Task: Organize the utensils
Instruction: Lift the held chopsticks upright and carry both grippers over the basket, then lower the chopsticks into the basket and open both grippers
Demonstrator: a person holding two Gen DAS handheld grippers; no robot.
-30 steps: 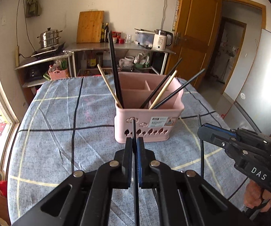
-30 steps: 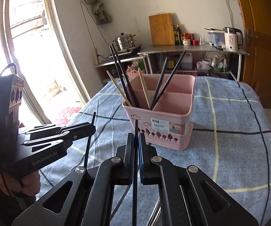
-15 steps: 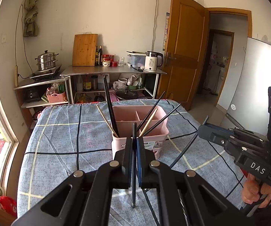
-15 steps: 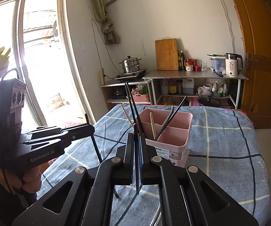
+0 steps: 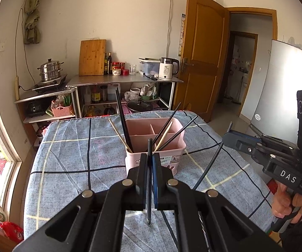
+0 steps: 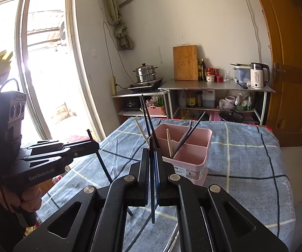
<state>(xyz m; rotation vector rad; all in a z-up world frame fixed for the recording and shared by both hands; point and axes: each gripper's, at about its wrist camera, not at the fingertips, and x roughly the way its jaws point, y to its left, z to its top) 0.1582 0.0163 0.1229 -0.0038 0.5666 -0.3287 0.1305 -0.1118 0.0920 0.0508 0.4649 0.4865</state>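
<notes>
Tablecloth (image 5: pixel 66 153), blue with a check pattern, is covering the table and carrying the pink caddy (image 5: pixel 178 157), which is sitting near the far middle. The caddy is divided into compartments and is already holding several black and pale wooden chopsticks (image 5: pixel 123 124), all leaning at angles out over its rim.

The left gripper (image 5: pixel 150 163) is clamping fully down on one black chopstick (image 5: pixel 149 189), which is standing nearly upright between the pads, above the cloth and short of the caddy. The right gripper (image 6: pixel 151 163) is likewise pinching a black chopstick (image 6: pixel 152 199), held upright on the near side of the caddy.

Risk, as judged: each stick is being gripped at mid-length on a narrow contact, so it may be pivoting or slipping during lowering. The leaning sticks are crowding the openings; a descending tip striking one could be deflecting outside the rim or tipping the light caddy.
</notes>
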